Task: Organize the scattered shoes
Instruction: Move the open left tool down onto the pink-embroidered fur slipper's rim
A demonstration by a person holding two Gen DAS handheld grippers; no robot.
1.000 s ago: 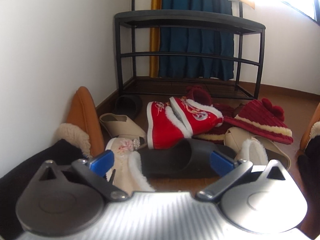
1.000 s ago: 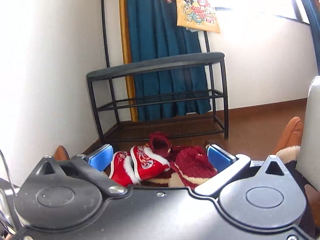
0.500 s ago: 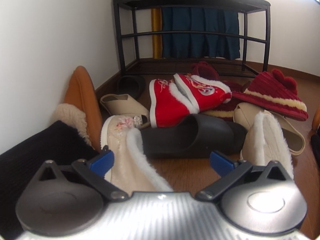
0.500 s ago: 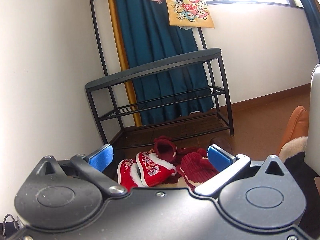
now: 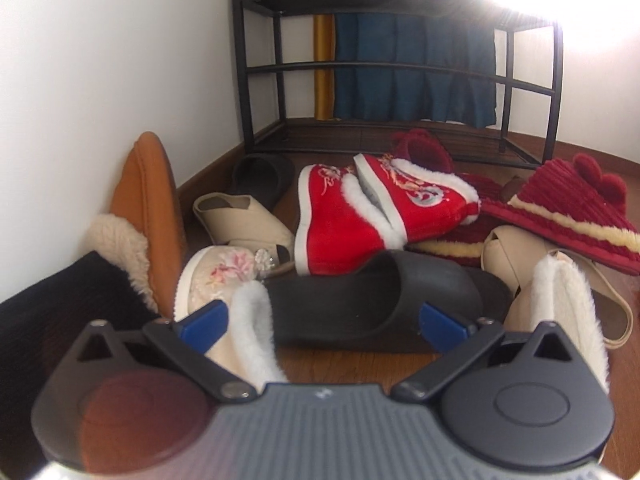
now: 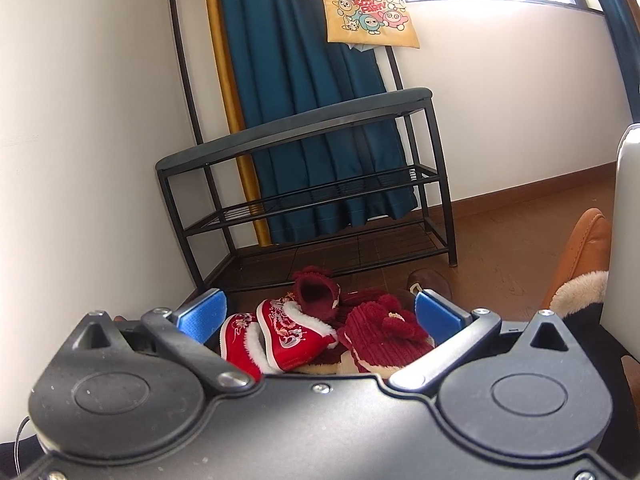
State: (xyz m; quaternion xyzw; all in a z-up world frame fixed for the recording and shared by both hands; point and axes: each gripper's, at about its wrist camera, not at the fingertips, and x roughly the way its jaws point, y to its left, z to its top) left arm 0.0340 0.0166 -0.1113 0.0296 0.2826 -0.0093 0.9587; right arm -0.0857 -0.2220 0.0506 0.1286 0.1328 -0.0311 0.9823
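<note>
Left hand-held gripper (image 5: 322, 326) was spread, empty, facing black slide (image 5: 372, 304) at 12 o'clock. Judged light, rubbery, stiff; pinch strap edge. Right hand-held gripper (image 6: 320, 314) spread too.

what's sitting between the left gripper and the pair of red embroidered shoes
In the left wrist view, a black slide sandal lies across the floor between the open left gripper and the red embroidered shoes.
</note>
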